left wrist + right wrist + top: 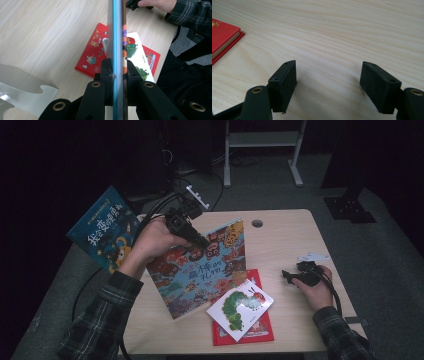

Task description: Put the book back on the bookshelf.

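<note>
A large picture book point(200, 267) is held upright at the table's point(280, 245) middle. To its right, a small book point(241, 306) is laid on a flat book point(250, 332). Another book point(106, 229) is positioned beyond the table's left edge.

blue book point(104, 231): 我会变的更勇敢 (partly legible); held book point(200, 267): 不幸的礼物.

Plaid sleeves point(100, 320), blk fingers point(283, 86).

Colourful picture book point(200, 270), tilted upright
</note>
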Action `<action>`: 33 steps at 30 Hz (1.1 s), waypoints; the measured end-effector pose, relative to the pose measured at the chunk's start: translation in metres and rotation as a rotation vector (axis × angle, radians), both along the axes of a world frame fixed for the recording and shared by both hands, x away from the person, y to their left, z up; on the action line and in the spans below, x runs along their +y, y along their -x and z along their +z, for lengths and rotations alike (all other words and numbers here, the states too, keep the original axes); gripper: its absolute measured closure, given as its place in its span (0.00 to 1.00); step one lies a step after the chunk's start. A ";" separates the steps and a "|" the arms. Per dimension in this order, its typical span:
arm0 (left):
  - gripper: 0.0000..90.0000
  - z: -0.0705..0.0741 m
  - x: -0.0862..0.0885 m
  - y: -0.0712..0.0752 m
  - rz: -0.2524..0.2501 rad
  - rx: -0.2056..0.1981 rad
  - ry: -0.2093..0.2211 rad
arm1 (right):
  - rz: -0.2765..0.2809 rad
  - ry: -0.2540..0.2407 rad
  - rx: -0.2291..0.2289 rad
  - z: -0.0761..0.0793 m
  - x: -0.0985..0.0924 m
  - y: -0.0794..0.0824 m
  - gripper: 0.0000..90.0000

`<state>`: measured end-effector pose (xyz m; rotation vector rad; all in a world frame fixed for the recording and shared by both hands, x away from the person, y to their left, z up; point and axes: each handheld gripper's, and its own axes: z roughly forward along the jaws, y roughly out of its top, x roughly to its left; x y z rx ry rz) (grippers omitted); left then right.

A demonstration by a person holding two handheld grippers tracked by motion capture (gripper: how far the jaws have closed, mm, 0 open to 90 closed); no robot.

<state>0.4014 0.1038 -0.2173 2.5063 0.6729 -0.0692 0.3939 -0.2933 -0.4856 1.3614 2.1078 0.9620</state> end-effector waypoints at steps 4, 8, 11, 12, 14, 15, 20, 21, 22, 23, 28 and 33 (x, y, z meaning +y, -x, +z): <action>0.89 0.001 0.008 -0.001 0.014 0.004 0.009 | -0.007 -0.007 0.012 0.000 -0.001 0.000 0.30; 0.89 0.003 0.022 -0.001 0.047 0.001 0.014 | -0.017 -0.010 0.015 0.000 -0.001 -0.001 0.28; 0.89 0.003 0.034 -0.001 0.079 0.004 0.025 | -0.023 -0.011 0.016 0.000 -0.001 -0.001 0.27; 0.89 0.003 0.038 -0.001 0.085 0.007 0.022 | -0.024 -0.010 0.015 0.000 -0.001 -0.001 0.26; 0.89 0.003 0.041 -0.001 0.097 0.005 0.028 | -0.027 -0.010 0.016 0.000 -0.001 -0.001 0.25; 0.89 0.003 0.050 0.000 0.112 0.007 0.031 | -0.035 -0.009 0.017 0.000 -0.002 -0.002 0.25; 0.89 0.004 0.070 0.001 0.159 0.006 0.044 | -0.057 -0.008 0.024 0.000 -0.003 -0.004 0.20; 0.89 0.004 0.074 0.002 0.171 0.006 0.048 | -0.061 -0.009 0.026 -0.001 -0.004 -0.005 0.20; 0.89 0.004 0.074 0.002 0.171 0.006 0.048 | -0.064 -0.009 0.025 -0.001 -0.004 -0.005 0.20; 0.89 0.003 0.083 0.003 0.190 0.005 0.048 | -0.064 -0.008 0.026 -0.001 -0.004 -0.006 0.19; 0.89 0.004 0.099 0.005 0.231 0.000 0.046 | -0.063 -0.007 0.027 -0.001 -0.005 -0.006 0.19; 0.89 0.007 0.121 0.009 0.288 -0.021 0.042 | -0.063 -0.008 0.027 -0.001 -0.004 -0.006 0.19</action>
